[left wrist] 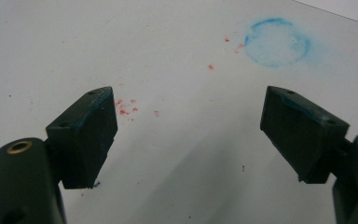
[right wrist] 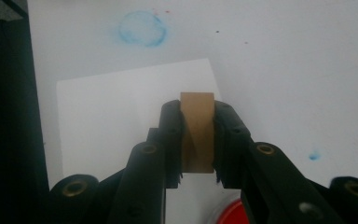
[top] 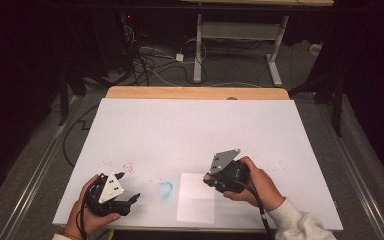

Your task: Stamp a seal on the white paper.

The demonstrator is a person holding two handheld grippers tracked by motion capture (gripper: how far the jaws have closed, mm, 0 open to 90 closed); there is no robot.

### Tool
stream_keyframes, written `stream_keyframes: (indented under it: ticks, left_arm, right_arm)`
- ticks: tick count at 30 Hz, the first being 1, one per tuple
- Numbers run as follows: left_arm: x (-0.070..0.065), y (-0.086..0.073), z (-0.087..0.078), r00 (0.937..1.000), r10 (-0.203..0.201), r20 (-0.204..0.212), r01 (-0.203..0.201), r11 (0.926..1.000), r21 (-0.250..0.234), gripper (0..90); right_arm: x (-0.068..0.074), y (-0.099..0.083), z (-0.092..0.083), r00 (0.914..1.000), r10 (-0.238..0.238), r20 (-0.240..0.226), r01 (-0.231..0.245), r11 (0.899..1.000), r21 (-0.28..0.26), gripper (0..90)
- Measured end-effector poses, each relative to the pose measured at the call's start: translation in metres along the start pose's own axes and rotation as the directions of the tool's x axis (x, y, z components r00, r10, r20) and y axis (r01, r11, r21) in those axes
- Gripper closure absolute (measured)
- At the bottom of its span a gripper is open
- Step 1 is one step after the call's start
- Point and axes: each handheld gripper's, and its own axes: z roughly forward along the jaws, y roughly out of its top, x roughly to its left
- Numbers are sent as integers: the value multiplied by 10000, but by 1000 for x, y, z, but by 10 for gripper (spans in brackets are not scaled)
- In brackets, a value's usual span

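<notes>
Right gripper jaws clamp a brown block, possibly a stamp handle, over the white paper sheet on the bench, likely to press it, while left gripper jaws idle wide.

On the white rectangular table board, the white paper sheet lies at the near edge, just right of the blue ring-shaped stain; the red speckles lie farther left.
</notes>
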Motion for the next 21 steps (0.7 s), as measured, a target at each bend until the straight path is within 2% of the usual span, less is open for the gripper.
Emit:
stream_keyframes:
  ticks: [7,8,12,15,21]
  left_arm:
    - [1,0,0,9999,144,-41,-144,9999,-31,182]
    - [0,0,0,10000,34,26,-34,10000,1,182]
    - [0,0,0,10000,16,26,-16,10000,20,182]
    - [0,0,0,9999,149,-12,-149,9999,2,182]
    - [0,0,1,10000,45,52,-46,10000,77,182]
  right_arm:
    - [10,8,18,9992,-211,-338,224,9989,403,758]
    - [11,8,20,9990,-262,-368,280,9984,498,758]
    - [16,9,29,9980,-376,-505,412,9966,720,758]
    - [19,8,34,9970,-416,-647,477,9942,959,758]
    - [23,6,47,9941,-561,-932,690,9874,1423,759]
